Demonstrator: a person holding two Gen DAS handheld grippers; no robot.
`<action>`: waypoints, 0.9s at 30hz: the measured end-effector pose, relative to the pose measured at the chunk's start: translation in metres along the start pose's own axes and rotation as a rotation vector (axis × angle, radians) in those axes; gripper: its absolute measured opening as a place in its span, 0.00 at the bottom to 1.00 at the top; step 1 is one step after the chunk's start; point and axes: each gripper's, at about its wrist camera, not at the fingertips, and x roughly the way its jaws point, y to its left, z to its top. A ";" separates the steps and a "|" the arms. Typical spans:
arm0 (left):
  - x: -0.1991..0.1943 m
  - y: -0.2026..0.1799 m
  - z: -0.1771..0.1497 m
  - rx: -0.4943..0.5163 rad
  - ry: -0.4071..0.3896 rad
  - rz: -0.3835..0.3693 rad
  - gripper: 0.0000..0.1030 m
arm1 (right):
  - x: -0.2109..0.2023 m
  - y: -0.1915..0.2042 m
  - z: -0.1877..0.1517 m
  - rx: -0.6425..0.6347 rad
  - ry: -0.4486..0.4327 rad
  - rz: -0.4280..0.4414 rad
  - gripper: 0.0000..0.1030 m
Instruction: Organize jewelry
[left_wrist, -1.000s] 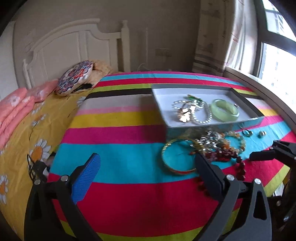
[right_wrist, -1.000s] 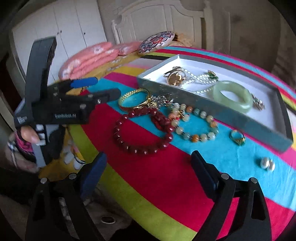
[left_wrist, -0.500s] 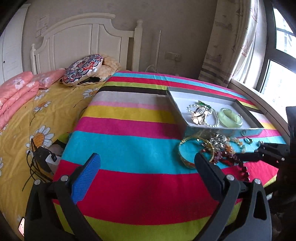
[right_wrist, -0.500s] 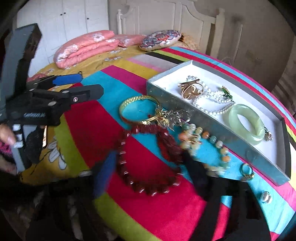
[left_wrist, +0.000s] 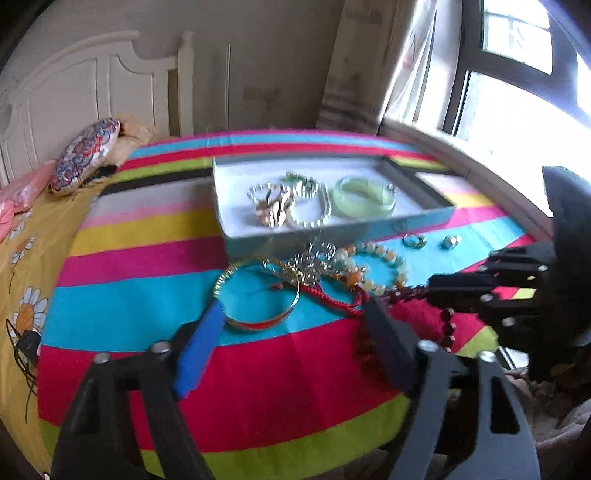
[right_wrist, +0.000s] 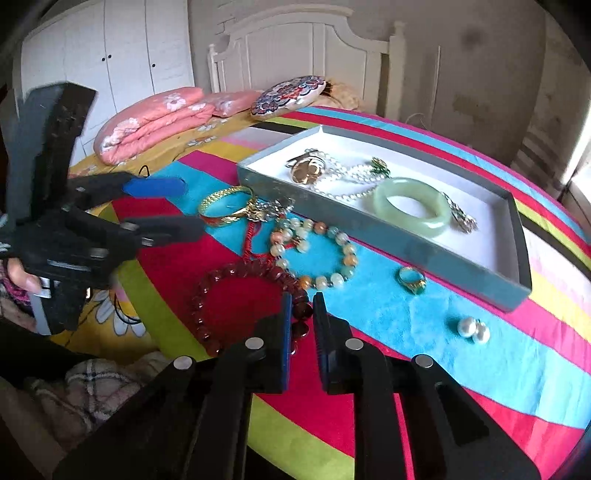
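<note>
A grey jewelry box (right_wrist: 399, 243) (left_wrist: 332, 230) on the striped cloth holds a jade bangle (right_wrist: 412, 206), pearls and a gold piece. In front of it lie a gold bangle (left_wrist: 258, 291) (right_wrist: 225, 205), a pastel bead bracelet (right_wrist: 314, 254), a red cord (left_wrist: 332, 301), a gold ring (right_wrist: 412, 280) and pearl earrings (right_wrist: 474, 330). My right gripper (right_wrist: 301, 314) is shut on the dark red bead bracelet (right_wrist: 236, 295), pinching its near side. My left gripper (left_wrist: 291, 325) is open, low over the gold bangle.
The striped cloth (left_wrist: 258, 387) covers a round table whose edge is close below both grippers. A bed with pink quilts (right_wrist: 147, 122) and a patterned cushion (right_wrist: 288, 96) lies behind. A window (left_wrist: 517, 92) is at the right.
My right gripper has closed from wide open onto the red bead bracelet. My left gripper has moved right and forward, close to the gold bangle.
</note>
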 end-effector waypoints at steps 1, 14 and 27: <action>0.004 0.000 0.002 -0.009 0.006 -0.006 0.70 | 0.001 -0.002 -0.001 0.008 0.002 0.004 0.16; 0.034 -0.007 0.007 0.104 0.087 0.004 0.03 | -0.020 -0.010 -0.012 0.011 -0.048 -0.056 0.16; -0.007 -0.001 0.004 0.082 -0.012 0.041 0.03 | -0.055 -0.001 0.004 -0.055 -0.165 -0.149 0.15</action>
